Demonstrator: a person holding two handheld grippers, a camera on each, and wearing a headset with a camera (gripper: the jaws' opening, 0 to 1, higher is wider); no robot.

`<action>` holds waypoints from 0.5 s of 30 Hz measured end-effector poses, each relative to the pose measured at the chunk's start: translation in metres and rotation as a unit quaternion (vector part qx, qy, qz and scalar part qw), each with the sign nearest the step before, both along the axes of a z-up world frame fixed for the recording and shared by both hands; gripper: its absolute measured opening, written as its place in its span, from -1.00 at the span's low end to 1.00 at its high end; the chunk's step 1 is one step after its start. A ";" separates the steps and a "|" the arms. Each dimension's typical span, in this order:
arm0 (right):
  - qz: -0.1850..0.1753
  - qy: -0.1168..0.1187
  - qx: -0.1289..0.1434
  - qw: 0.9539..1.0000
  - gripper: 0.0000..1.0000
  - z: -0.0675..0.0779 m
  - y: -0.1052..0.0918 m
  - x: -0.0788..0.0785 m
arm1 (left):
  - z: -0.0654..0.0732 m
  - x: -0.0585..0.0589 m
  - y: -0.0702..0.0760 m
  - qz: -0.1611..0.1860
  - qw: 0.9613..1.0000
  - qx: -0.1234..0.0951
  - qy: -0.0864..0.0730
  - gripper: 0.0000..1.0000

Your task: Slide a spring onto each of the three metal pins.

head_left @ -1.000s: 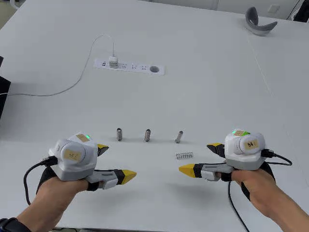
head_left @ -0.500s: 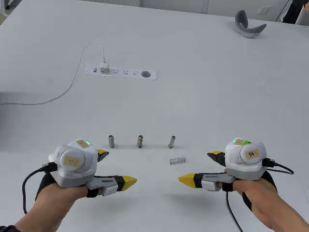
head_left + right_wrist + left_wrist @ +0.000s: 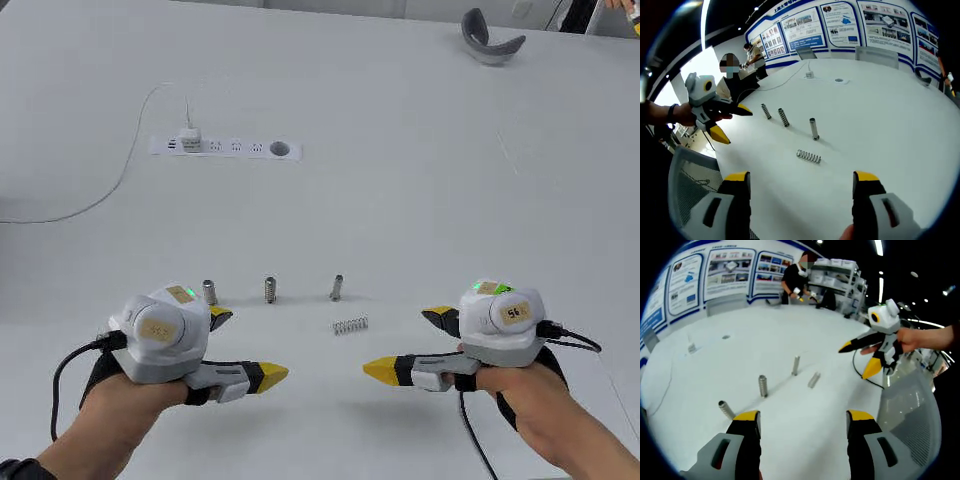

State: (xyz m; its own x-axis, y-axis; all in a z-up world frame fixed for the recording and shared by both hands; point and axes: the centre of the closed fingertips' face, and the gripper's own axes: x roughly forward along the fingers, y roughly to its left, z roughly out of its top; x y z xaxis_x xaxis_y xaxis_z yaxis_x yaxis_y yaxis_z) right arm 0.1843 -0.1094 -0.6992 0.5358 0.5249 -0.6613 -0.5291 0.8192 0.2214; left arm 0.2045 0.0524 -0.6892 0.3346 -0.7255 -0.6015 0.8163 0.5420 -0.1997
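Three short metal pins stand in a row on the white table. The left pin [image 3: 209,292] [image 3: 725,409] and middle pin [image 3: 270,290] [image 3: 763,385] each carry a spring. The right pin [image 3: 337,288] [image 3: 814,129] is bare. A loose spring [image 3: 350,325] [image 3: 808,156] [image 3: 814,380] lies flat just in front of the bare pin. My left gripper [image 3: 247,346] [image 3: 804,422] hovers open, near the left pin. My right gripper [image 3: 403,343] [image 3: 802,182] is open too, to the right of the loose spring, and holds nothing.
A white power strip [image 3: 225,147] with a plugged charger and trailing cable lies farther back. A grey curved object [image 3: 490,45] rests at the far right corner. A person [image 3: 800,282] stands beyond the table. A mesh chair [image 3: 912,405] is near the table's front edge.
The head camera has turned, so the whole scene sits further left in the picture. The pins, the loose spring and both open grippers keep their places.
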 end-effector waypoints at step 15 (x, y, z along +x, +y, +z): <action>-0.004 0.002 0.002 1.000 0.71 0.000 -0.010 -0.010 | -0.001 0.004 -0.041 -0.041 0.999 0.002 -0.005 0.39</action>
